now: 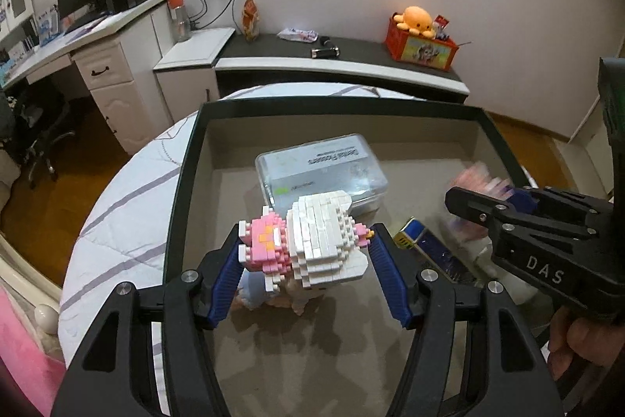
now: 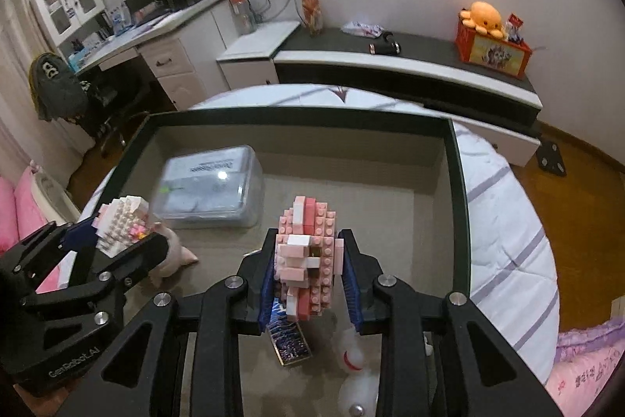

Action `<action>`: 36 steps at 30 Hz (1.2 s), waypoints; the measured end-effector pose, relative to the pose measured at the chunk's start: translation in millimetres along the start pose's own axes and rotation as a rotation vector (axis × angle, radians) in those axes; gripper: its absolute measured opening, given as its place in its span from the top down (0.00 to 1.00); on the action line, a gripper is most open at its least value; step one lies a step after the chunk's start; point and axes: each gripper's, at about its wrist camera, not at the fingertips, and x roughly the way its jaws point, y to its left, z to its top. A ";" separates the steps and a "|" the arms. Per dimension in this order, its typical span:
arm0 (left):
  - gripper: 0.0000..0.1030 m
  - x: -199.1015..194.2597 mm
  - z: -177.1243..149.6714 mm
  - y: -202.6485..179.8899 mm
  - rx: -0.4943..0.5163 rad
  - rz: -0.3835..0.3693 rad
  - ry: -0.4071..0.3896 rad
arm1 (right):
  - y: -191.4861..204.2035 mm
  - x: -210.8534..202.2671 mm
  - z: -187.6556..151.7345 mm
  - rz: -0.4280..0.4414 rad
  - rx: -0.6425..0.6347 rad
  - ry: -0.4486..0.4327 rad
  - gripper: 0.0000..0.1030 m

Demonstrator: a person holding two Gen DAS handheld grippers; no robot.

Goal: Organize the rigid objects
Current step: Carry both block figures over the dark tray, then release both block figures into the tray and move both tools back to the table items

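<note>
My left gripper (image 1: 306,241) is shut on a white and pink brick figure (image 1: 312,241) and holds it above the floor of a dark-rimmed box (image 1: 187,159). My right gripper (image 2: 308,253) is shut on a pink and red brick figure (image 2: 306,260), also held over the box (image 2: 457,182). The right gripper shows at the right of the left wrist view (image 1: 488,206), its figure blurred. The left gripper shows at the left of the right wrist view (image 2: 117,233).
In the box lie a clear plastic case (image 1: 324,167), a blue card pack (image 1: 429,249), a pale toy (image 2: 174,253) and a white bottle (image 2: 357,374). The box sits on a quilted round bed (image 2: 504,221). A low cabinet (image 2: 410,65) stands behind.
</note>
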 end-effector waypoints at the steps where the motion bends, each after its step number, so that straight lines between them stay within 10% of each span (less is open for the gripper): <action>1: 0.30 -1.5 -0.3 0.7 -0.001 0.003 -0.004 | -2.1 0.5 -1.2 0.000 0.007 0.001 0.53; 5: 0.03 -19.7 -5.6 5.7 -0.001 0.030 -0.056 | -1.9 -6.5 -4.8 0.024 0.009 -0.008 0.21; 12: 0.00 -63.3 -19.5 15.9 -0.018 0.053 -0.134 | -3.2 -37.7 -12.1 0.044 0.053 -0.080 0.00; 36: 0.00 -181.9 -113.0 33.8 -0.095 0.129 -0.208 | 33.3 -183.1 -133.7 -0.065 0.108 -0.318 0.00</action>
